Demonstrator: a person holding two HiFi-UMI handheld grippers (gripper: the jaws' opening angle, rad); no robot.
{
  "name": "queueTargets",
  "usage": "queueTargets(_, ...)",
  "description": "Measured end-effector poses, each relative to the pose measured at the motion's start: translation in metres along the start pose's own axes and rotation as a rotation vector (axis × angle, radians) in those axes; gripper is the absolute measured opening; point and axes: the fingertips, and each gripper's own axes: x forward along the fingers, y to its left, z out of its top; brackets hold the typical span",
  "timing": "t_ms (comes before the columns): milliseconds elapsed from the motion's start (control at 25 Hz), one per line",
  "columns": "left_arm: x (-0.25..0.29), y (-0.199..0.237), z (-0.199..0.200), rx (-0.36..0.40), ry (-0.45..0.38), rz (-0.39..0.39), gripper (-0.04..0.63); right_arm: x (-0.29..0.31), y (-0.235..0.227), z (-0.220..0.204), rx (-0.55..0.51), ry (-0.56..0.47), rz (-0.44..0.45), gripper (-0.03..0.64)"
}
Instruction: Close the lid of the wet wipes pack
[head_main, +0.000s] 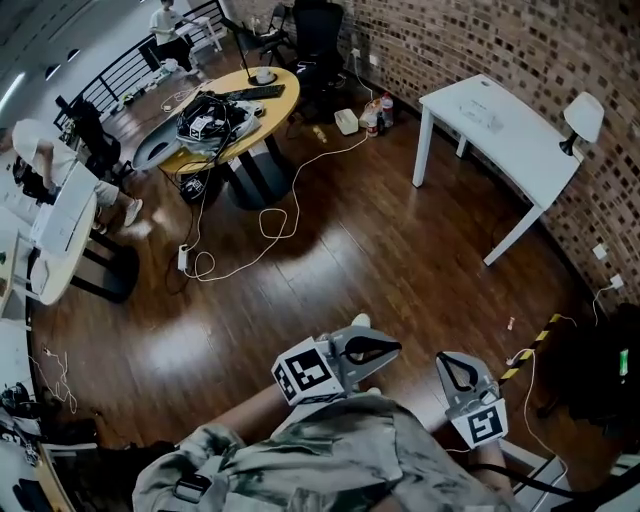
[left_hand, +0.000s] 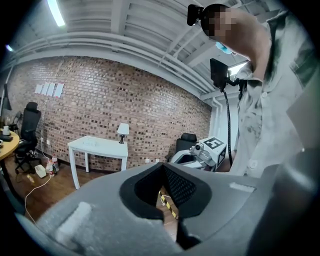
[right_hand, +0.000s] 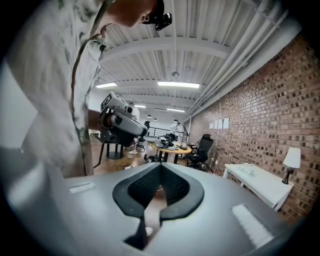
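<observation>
In the head view, a person (head_main: 45, 160) bends beside a pale bench (head_main: 62, 225) at 9 o'clock. Toward 11 o'clock stands a round yellow bench (head_main: 283, 88) heaped with dark gear and cables. A white cable (head_main: 272, 226) loops from it across the wooden floor (head_main: 400, 260). At 1 o'clock a white bench (head_main: 500, 125) stands along the brick wall (head_main: 470, 40), with a small lamp (head_main: 583, 115) on its far right end.

Near 6 o'clock, both tools are held close against the wearer's mottled shirt (head_main: 330, 460). The left claw (head_main: 390, 349) points toward 3 o'clock, and its marker cube (head_main: 303, 371) lies just to its left. In the left gripper view the left claw (left_hand: 163, 166) has its tips meeting, pinched together on nothing. Only floor and a strip of yellow-black tape (left_hand: 167, 205) show through the gap behind the tips.

The right claw (head_main: 445, 362) sits just beside it at 5 o'clock, pointing toward 12, with its marker cube (head_main: 483, 424) below it. In the right gripper view the right claw (right_hand: 160, 165) is likewise drawn together at the tips and holds nothing. The other tool hangs at 10 o'clock in that view.

No view lets me place the wet wipes pack.
</observation>
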Motion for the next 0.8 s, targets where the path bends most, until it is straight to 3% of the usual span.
queueTargets(200, 0.019, 0.054, 0.013, 0.001, -0.025, -0.037, 0.000, 0.027, -0.048, 0.004, 0.001, 0.012, -0.060, 0.006)
queueTargets(520, 0.049, 0.174, 0.052, 0.033, -0.034, -0.151, 0.000, 0.105, -0.143, 0.017, -0.010, 0.118, -0.166, 0.006)
queueTargets(800, 0.074, 0.255, 0.071, 0.064, -0.032, -0.214, 0.000, 0.158, -0.212, 0.025, -0.024, 0.094, -0.256, 0.006)
